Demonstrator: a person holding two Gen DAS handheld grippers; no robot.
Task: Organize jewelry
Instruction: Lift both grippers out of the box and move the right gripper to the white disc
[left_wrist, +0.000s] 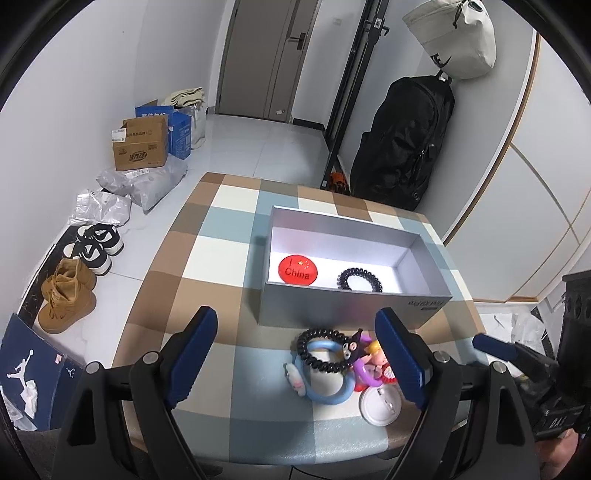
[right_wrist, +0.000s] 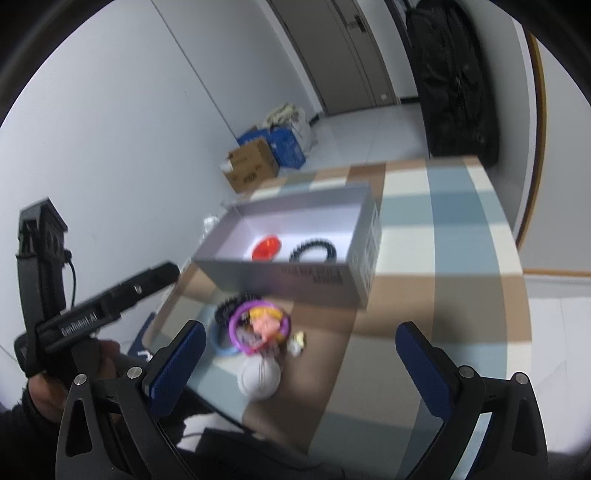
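Note:
A grey open box (left_wrist: 421, 308) stands on the checked table; it holds a red "I China" badge (left_wrist: 297, 272) and a black spiral hair tie (left_wrist: 359, 279). In front of the box lies a pile: another black spiral tie (left_wrist: 322, 349), a light blue ring (left_wrist: 332, 387), a purple ring with a cartoon charm (left_wrist: 364, 369) and a white round badge (left_wrist: 380, 405). My left gripper (left_wrist: 295, 360) is open and empty, just above the pile. My right gripper (right_wrist: 301, 363) is open and empty, over the pile (right_wrist: 258, 328) too. The box also shows in the right wrist view (right_wrist: 314, 277).
The checked table (left_wrist: 207, 258) ends close behind the box. On the floor to the left are shoes (left_wrist: 66, 291), bags and cardboard boxes (left_wrist: 140, 147). A black bag (left_wrist: 406, 140) hangs at the back right. The right gripper's body shows at the right edge (left_wrist: 535, 373).

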